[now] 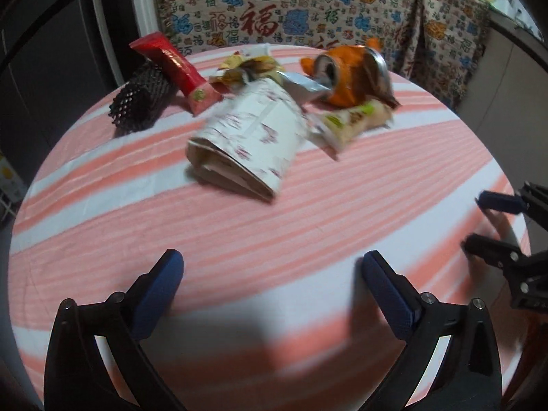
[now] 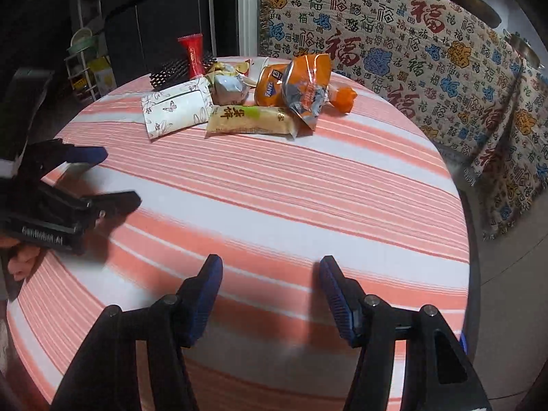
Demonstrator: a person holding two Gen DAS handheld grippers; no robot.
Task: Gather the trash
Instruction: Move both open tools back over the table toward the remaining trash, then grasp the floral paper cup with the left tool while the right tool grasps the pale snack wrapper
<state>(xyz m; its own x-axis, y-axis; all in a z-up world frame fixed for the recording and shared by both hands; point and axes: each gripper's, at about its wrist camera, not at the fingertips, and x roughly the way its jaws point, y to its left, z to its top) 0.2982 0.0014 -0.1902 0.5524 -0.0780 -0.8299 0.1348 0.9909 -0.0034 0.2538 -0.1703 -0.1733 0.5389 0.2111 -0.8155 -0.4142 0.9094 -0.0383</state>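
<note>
A pile of trash lies at the far side of the round striped table (image 1: 239, 233) (image 2: 308, 188): a white floral paper bag (image 1: 250, 137) (image 2: 178, 108), a beige snack wrapper (image 1: 352, 120) (image 2: 250, 121), an orange can (image 1: 346, 78) (image 2: 269, 85), an orange foil packet (image 2: 308, 82), a red wrapper (image 1: 178, 65) (image 2: 193, 53), black foam netting (image 1: 140, 97) (image 2: 171, 70) and crumpled wrappers (image 1: 250, 66) (image 2: 227, 84). My left gripper (image 1: 272, 270) (image 2: 116, 178) is open and empty over the near table. My right gripper (image 2: 270, 274) (image 1: 479, 219) is open and empty, also near the front edge.
A sofa with a patterned throw (image 1: 308, 10) (image 2: 411, 44) stands behind the table. A dark cabinet (image 2: 164, 17) and a small shelf rack (image 2: 85, 65) stand at the far left. Floor shows to the right of the table (image 2: 507, 257).
</note>
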